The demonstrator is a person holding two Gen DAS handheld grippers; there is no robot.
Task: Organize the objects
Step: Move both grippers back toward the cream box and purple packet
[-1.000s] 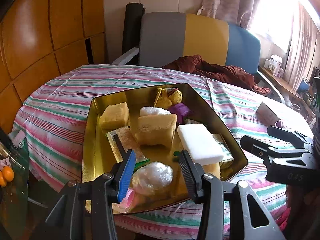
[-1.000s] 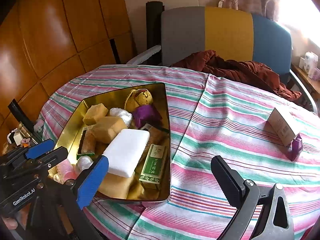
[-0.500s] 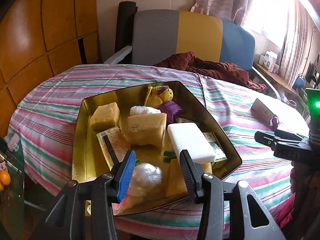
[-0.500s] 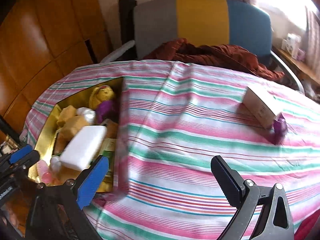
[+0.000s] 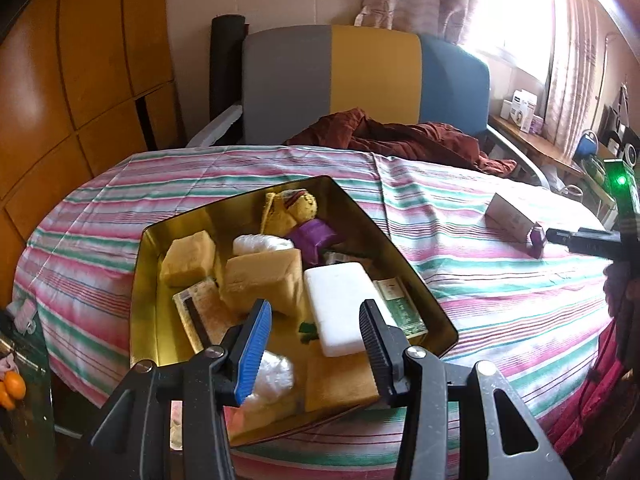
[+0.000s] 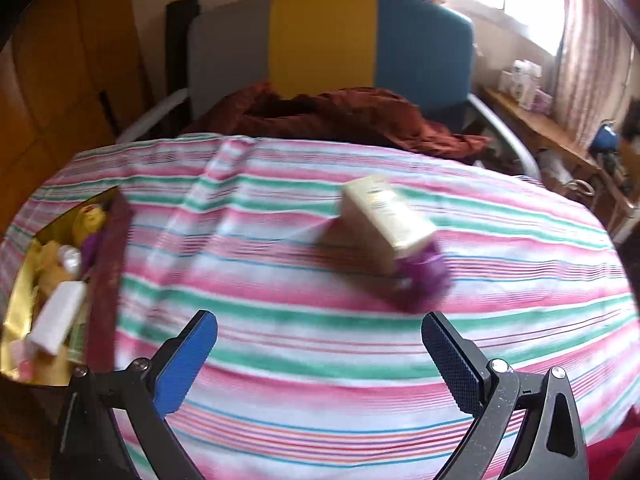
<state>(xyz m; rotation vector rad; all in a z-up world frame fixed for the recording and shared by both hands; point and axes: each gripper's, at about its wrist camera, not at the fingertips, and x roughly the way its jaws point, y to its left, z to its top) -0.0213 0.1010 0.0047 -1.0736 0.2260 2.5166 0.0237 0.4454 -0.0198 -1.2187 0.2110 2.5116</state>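
Observation:
A gold tin tray (image 5: 372, 220) on the striped table holds several soaps and packets: a white bar (image 5: 340, 304), tan blocks (image 5: 262, 280), a purple item (image 5: 314, 236), a yellow plush (image 5: 294, 208). My left gripper (image 5: 314, 338) is open and empty above the tray's near end. My right gripper (image 6: 320, 354) is open and empty over the cloth, facing a cream box (image 6: 384, 220) and a purple object (image 6: 422, 276) lying beside it. The tray shows at the left in the right wrist view (image 6: 16, 320). The box (image 5: 510, 216) also shows in the left wrist view.
A grey, yellow and blue chair (image 5: 360, 80) with a brown cloth (image 5: 400, 140) stands behind the round table. Wooden panels (image 5: 60, 100) line the left wall. Oranges (image 5: 12, 388) lie low at the left. A cluttered shelf (image 6: 540, 120) is at the right.
My right gripper has swung right, away from the tray, and now faces the cream box and purple object. My left gripper has drawn back slightly above the tray. Both stay open.

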